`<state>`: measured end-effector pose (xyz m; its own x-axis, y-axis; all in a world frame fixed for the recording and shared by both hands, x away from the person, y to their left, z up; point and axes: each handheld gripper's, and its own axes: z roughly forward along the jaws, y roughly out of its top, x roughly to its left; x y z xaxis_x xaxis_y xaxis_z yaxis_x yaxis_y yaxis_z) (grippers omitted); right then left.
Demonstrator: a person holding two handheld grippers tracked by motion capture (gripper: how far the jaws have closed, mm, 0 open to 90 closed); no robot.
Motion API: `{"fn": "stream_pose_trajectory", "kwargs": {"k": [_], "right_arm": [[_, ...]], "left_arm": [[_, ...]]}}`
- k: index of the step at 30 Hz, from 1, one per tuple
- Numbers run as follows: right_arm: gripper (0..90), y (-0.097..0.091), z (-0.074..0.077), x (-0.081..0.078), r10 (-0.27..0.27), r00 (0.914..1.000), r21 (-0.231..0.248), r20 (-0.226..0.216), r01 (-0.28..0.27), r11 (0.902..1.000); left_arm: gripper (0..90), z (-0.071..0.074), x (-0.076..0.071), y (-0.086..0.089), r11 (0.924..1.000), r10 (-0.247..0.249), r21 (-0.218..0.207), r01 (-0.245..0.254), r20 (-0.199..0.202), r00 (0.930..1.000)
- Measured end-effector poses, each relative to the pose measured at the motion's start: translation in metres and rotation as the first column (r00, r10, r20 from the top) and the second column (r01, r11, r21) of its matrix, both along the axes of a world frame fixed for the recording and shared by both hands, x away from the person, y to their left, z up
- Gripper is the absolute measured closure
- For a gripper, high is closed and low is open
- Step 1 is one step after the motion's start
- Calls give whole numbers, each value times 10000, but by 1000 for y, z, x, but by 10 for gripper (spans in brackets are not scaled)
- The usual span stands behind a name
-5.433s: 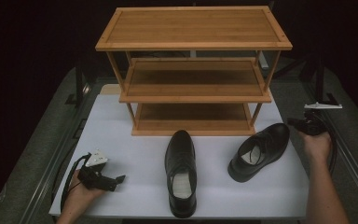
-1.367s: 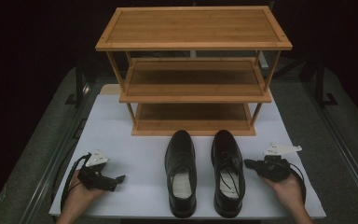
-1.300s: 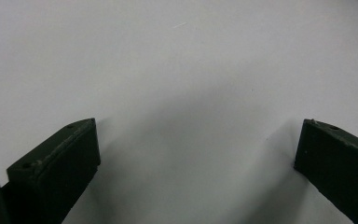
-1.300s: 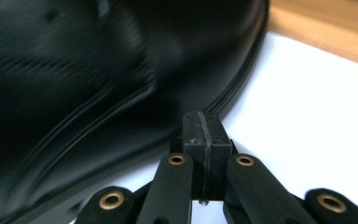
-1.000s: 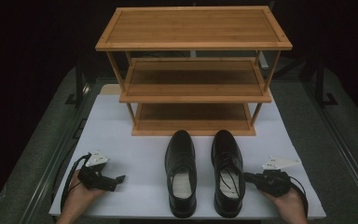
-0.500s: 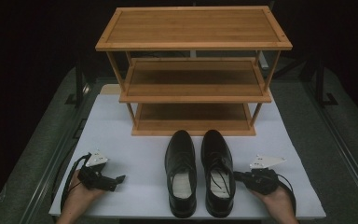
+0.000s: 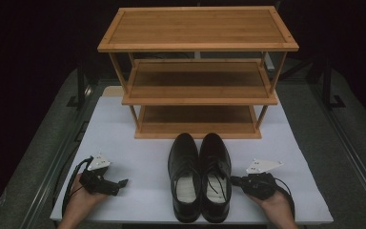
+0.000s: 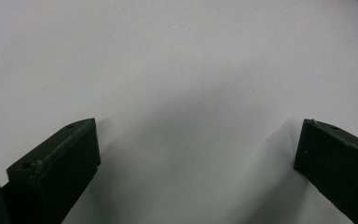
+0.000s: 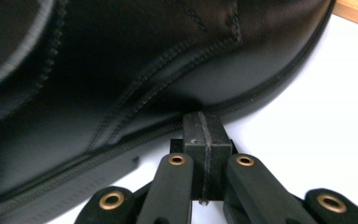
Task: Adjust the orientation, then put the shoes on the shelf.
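Two black leather dress shoes stand side by side on the white mat, toes toward the rack: the left shoe [image 7: 184, 175] and the right shoe [image 7: 216, 174], flanks touching. My right gripper [image 7: 234, 181] lies at the right shoe's outer side, jaws shut together with nothing between them, and its tip presses against the shoe's side [image 9: 135, 84] just above the sole. My left gripper [image 7: 122, 182] rests in a hand on the mat at the front left. Its jaws stand wide open over bare mat in the left gripper view [image 8: 198, 154].
A three-shelf bamboo rack [image 7: 198, 71] stands at the back of the white mat [image 7: 138, 143], its shelves bare. Dark table rails [image 7: 348, 143] run along both sides. Cables loop behind each gripper.
My shut right gripper has slid left with the right shoe ahead of it, until that shoe came flush against the left shoe. My left gripper has stayed put.
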<state>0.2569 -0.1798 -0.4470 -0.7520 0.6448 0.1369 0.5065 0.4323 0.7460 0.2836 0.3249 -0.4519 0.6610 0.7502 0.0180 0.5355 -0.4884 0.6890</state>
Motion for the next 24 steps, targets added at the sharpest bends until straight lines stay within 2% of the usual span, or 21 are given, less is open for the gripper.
{"fn": "stream_pose_trajectory", "kwargs": {"k": [3,8,9,10,11,12,13,15,16,19,20,22,23,24], "right_arm": [[900,-3,0,2,95,9999,158,-116,-93,9998],[899,-9,3,1,-110,9999,308,55,108,9995],[834,-13,6,1,-257,9996,399,128,252,9989],[834,-13,6,1,-257,9996,399,128,252,9989],[788,-16,9,1,-384,9992,493,127,377,9981],[788,-16,9,1,-384,9992,493,127,377,9981],[726,-18,12,1,-572,9980,451,272,559,9974],[702,-19,13,1,-582,9980,482,245,570,9972],[643,-20,14,2,-644,9978,499,161,635,9967],[595,-19,16,3,-617,9981,350,76,614,9975],[595,-19,16,3,-617,9981,350,76,614,9975],[579,-19,21,3,-606,9980,325,203,599,9977],[544,-19,27,3,-849,9953,429,468,829,9956],[540,-19,29,2,-937,9940,491,557,910,9946]], "left_arm": [[0,0,0,0,10000,1,-5,-1,5,10000],[0,1,0,0,10000,2,-8,-2,-1,10000],[0,1,0,-1,10000,24,2,-24,-24,10000],[0,1,0,-1,10000,24,2,-24,-24,10000],[34,4,-1,-3,9998,-159,-123,158,-51,9999],[64,4,-1,-3,9998,-159,-123,158,-51,9999],[66,8,-3,-7,9993,-299,-223,299,-6,9996],[66,11,-4,-10,9989,-377,-285,378,31,9993],[152,13,-5,-12,9977,-511,-436,514,68,9987],[172,26,-10,-25,9927,-736,-951,744,117,9972],[197,26,-10,-25,9927,-736,-951,744,117,9972],[223,32,-13,-34,9897,-914,-1085,939,281,9954],[234,39,-15,-43,9864,-1115,-1150,1173,552,9922],[249,39,-15,-43,9864,-1115,-1150,1173,552,9922]]}}
